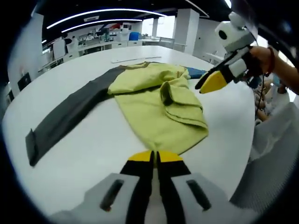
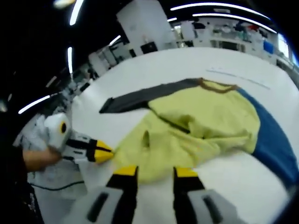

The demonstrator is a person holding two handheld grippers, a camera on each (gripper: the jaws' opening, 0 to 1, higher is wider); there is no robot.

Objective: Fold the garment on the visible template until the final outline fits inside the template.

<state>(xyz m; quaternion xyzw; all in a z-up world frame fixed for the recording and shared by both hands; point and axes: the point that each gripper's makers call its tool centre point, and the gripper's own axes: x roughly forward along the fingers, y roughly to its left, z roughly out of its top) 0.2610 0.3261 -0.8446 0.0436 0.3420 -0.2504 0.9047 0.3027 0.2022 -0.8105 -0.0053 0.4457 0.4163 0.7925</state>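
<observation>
A yellow-green garment (image 1: pixel 163 109) lies on the round white table (image 1: pixel 84 149), its body folded over itself with a bunched flap in the middle. Its dark grey sleeve (image 1: pixel 70 112) stretches away flat, and a blue sleeve (image 2: pixel 273 140) shows on the other side. My left gripper (image 1: pixel 154 157) is shut, its yellow tips right at the garment's near hem; I cannot tell whether any cloth is pinched. It shows as the left gripper (image 2: pixel 103 151) beside the same hem. My right gripper (image 2: pixel 155 171) is open above the garment's (image 2: pixel 201 121) edge, and appears as the right gripper (image 1: pixel 211 83) held over the far side.
A person's hand (image 1: pixel 266 58) holds the right gripper. The table's edge (image 1: pixel 245 135) curves close on that side, with grey fabric (image 1: pixel 275 172) beyond it. A thin strip (image 1: pixel 135 59) lies on the table past the collar. Lab benches stand far behind.
</observation>
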